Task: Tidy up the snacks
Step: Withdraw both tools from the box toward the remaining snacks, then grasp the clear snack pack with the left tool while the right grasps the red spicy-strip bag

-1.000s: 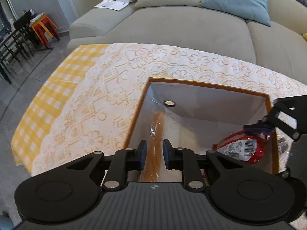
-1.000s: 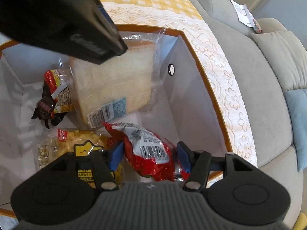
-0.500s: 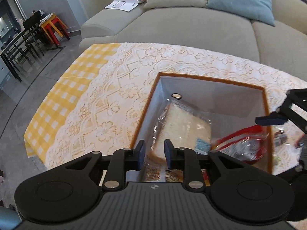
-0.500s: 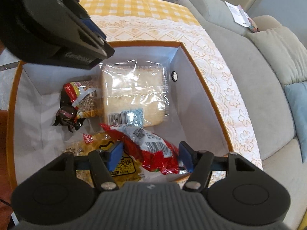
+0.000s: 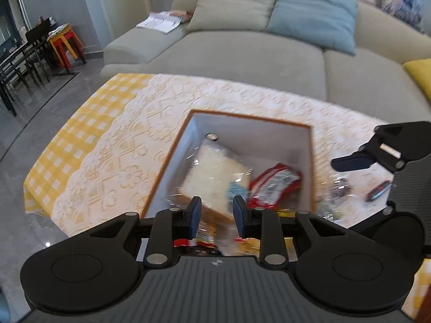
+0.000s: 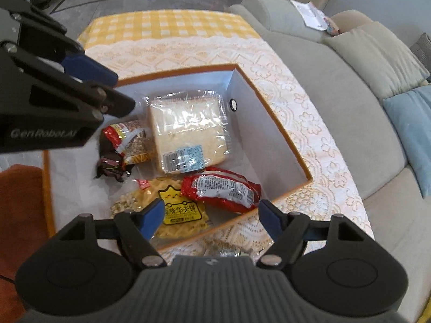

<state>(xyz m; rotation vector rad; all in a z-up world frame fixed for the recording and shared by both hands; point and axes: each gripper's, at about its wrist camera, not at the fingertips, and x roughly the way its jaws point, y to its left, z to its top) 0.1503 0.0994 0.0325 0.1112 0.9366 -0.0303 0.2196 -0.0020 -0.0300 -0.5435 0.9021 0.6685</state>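
Both tools hang over the box with nothing in them. On the left tool (image 5: 216, 212) the jaws are opening, still only partway apart, and the bread pack seen between them lies lower down in the box, not pressed by the pads. On the right tool (image 6: 211, 216) the jaws are opening too, already wide, framing the red snack bag without touching it.

To my eye the dropping-in step is finished for these two items. The wrapped bread slice (image 6: 188, 132) lies flat against the far right wall of the white box (image 6: 272, 134), and the red snack bag (image 6: 221, 189) sits just nearer, partly over the yellow biscuit pack (image 6: 177, 210). A red and dark wrapper (image 6: 122, 145) lies to the left of the bread.

Next, I judge, comes fetching whatever is still loose on the table: each tool needs to clear the orange rim, swing out over the lace cloth and line up on a fresh item.

That is where the views differ. Only the left wrist view shows loose things outside the box to the right, a clear crinkled packet (image 5: 338, 188) and a small red and blue item (image 5: 378, 191), both blurred. Only the right wrist view shows the whole box floor, and a shiny packet (image 6: 229, 249) on the table (image 6: 167, 51) just outside the near rim.
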